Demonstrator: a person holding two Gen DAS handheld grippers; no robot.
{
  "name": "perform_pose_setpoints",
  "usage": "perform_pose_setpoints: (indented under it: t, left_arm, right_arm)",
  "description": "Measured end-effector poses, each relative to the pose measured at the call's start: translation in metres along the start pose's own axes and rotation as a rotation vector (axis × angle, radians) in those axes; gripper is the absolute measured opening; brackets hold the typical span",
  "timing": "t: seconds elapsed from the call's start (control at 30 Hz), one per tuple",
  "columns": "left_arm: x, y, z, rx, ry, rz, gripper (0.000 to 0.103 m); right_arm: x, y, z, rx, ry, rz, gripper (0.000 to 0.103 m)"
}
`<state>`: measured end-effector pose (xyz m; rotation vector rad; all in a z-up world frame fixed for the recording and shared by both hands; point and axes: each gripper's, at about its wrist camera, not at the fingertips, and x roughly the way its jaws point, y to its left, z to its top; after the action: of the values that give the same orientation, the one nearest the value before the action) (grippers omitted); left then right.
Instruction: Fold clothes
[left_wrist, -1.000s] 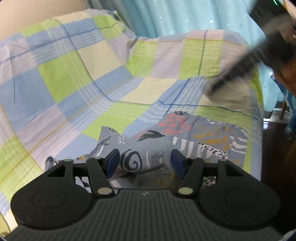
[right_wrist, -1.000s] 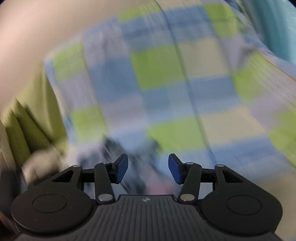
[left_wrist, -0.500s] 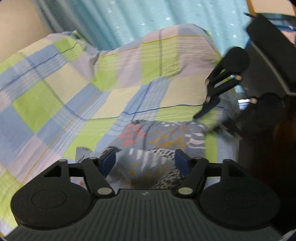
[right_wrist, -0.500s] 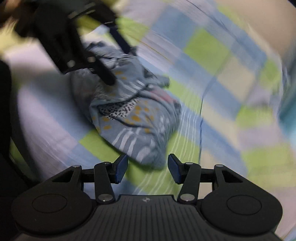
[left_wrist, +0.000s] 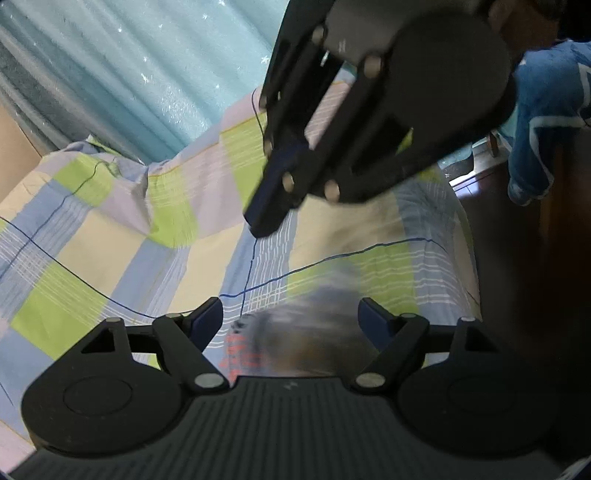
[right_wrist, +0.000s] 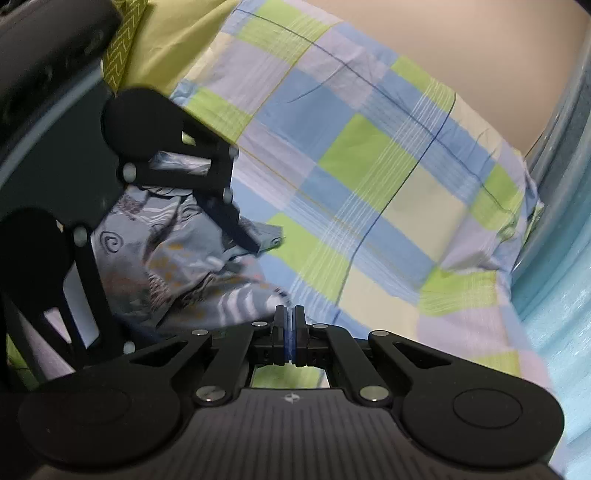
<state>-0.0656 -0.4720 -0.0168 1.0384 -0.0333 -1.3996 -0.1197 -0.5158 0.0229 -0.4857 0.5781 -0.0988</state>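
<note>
A crumpled blue-grey patterned garment (right_wrist: 177, 251) lies on the checked bed sheet (right_wrist: 369, 166). In the left wrist view it shows as a blur (left_wrist: 306, 332) between my open left gripper (left_wrist: 291, 317) fingers, which straddle it. From the right wrist view, one left finger (right_wrist: 229, 218) rests over the cloth. My right gripper (right_wrist: 289, 332) is shut, its pads together just past the garment's near edge. In the left wrist view the right gripper (left_wrist: 264, 221) hangs close overhead, and I see no cloth in its tip.
A teal curtain (left_wrist: 147, 74) runs behind the bed. The sheet (left_wrist: 110, 240) bunches up at the far end. A yellow-green pillow (right_wrist: 166, 48) lies at the head. Blue cloth (left_wrist: 546, 122) hangs to the right, above dark floor (left_wrist: 517, 258) beside the bed's edge.
My right gripper has gone from open to shut and swung in close above the left gripper. The left view has turned toward the bed's right edge, with the garment still between its fingers.
</note>
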Motion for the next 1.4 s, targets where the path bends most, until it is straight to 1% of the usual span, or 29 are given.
perform_pose_setpoints:
  t: [0.1,0.17,0.2,0.23,0.3,0.33,0.37,0.4,0.43,0.47,0.53,0.57,0.6,0.63,0.67,0.7,0.73,0.83,0.9,0.97,1.0,1.07,1.1,1.13,1.2,1.27,1.33,1.37,1.4]
  left_arm:
    - [0.008,0.001,-0.004,0.011,0.018,0.004,0.073]
    - [0.013,0.002,-0.007,0.018,0.03,0.007,0.072]
    - [0.016,0.002,-0.008,0.021,0.036,0.008,0.073]
    - [0.018,0.002,-0.01,0.025,0.042,0.009,0.073]
    - [0.023,0.003,-0.013,0.032,0.054,0.012,0.073]
    - [0.027,0.006,-0.018,0.024,0.07,0.039,0.073]
    - [0.031,0.01,-0.024,0.006,0.086,0.049,0.073]
    - [0.033,0.015,-0.03,-0.015,0.096,0.049,0.073]
    - [0.035,0.019,-0.035,-0.037,0.106,0.049,0.073]
    - [0.036,0.024,-0.039,-0.062,0.11,0.045,0.073]
    - [0.034,0.029,-0.043,-0.095,0.111,0.038,0.073]
    - [0.032,0.032,-0.045,-0.112,0.111,0.034,0.073]
    - [0.029,0.032,-0.045,-0.117,0.107,0.036,0.074]
    - [0.024,0.031,-0.043,-0.117,0.099,0.036,0.075]
    - [0.019,0.029,-0.041,-0.117,0.092,0.035,0.075]
    - [0.014,0.026,-0.038,-0.108,0.072,0.031,0.078]
    - [0.01,0.022,-0.033,-0.093,0.048,0.028,0.081]
    - [0.005,0.006,-0.016,-0.042,-0.01,0.019,0.082]
    - [0.007,-0.005,-0.001,-0.018,-0.035,0.016,0.082]
    - [0.016,-0.013,0.008,0.012,-0.035,0.035,0.082]
    - [0.02,-0.017,0.013,0.027,-0.035,0.045,0.08]
    - [0.028,-0.018,0.015,0.065,-0.011,0.088,0.06]
    - [0.031,-0.017,0.015,0.085,0.004,0.11,0.036]
    - [0.034,-0.016,0.015,0.104,0.019,0.131,0.019]
    - [0.03,-0.003,0.011,0.077,0.018,0.159,0.007]
    - [0.021,0.027,0.002,-0.009,0.017,0.188,0.005]
    - [0.013,0.057,-0.009,-0.09,0.02,0.228,0.005]
    - [0.009,0.07,-0.017,-0.131,0.027,0.251,0.005]
    - [0.004,0.084,-0.025,-0.173,0.035,0.268,0.005]
  right_arm:
    - [-0.007,-0.01,0.002,0.055,-0.019,0.003,0.0]
    - [-0.005,-0.016,0.0,0.071,-0.004,-0.014,0.0]
    - [-0.003,-0.018,-0.005,0.088,0.016,-0.006,0.002]
    - [-0.001,-0.019,-0.011,0.106,0.039,0.007,0.014]
    - [0.001,-0.011,-0.027,0.102,0.069,0.039,0.023]
    - [0.004,-0.003,-0.034,0.079,0.087,0.062,0.023]
    - [0.007,0.006,-0.042,0.052,0.106,0.086,0.023]
    - [0.011,0.016,-0.048,0.009,0.119,0.092,0.027]
    - [0.015,0.027,-0.054,-0.036,0.132,0.094,0.03]
    - [0.019,0.038,-0.059,-0.082,0.144,0.096,0.032]
    - [0.03,0.052,-0.066,-0.164,0.149,0.064,0.035]
    - [0.036,0.059,-0.069,-0.205,0.15,0.045,0.035]
    - [0.037,0.058,-0.068,-0.207,0.145,0.036,0.035]
    - [0.036,0.055,-0.066,-0.199,0.139,0.028,0.033]
    - [0.036,0.051,-0.065,-0.191,0.133,0.021,0.027]
    - [0.036,0.048,-0.063,-0.183,0.127,0.014,0.005]
    - [0.036,0.044,-0.061,-0.175,0.12,0.006,0.006]
    - [0.036,0.034,-0.056,-0.152,0.102,-0.016,0.006]
    - [0.026,0.027,-0.045,-0.139,0.08,-0.032,0.006]
    - [0.018,0.021,-0.034,-0.143,0.056,-0.054,0.006]
    - [0.014,0.02,-0.029,-0.145,0.045,-0.06,0.005]
    - [0.007,0.018,-0.02,-0.15,0.021,-0.071,0.005]
    - [0.004,0.017,-0.016,-0.152,0.009,-0.076,0.005]
    - [0.0,0.016,-0.011,-0.155,-0.002,-0.081,0.005]
    - [0.0,0.017,-0.01,-0.171,-0.007,-0.091,0.005]
    - [-0.003,0.018,-0.011,-0.149,-0.017,-0.111,0.006]
    - [0.0,0.01,-0.016,0.008,-0.003,-0.073,0.007]
    - [0.002,0.006,-0.019,0.094,0.006,-0.051,0.01]
    - [0.005,0.002,-0.022,0.18,0.015,-0.029,0.017]
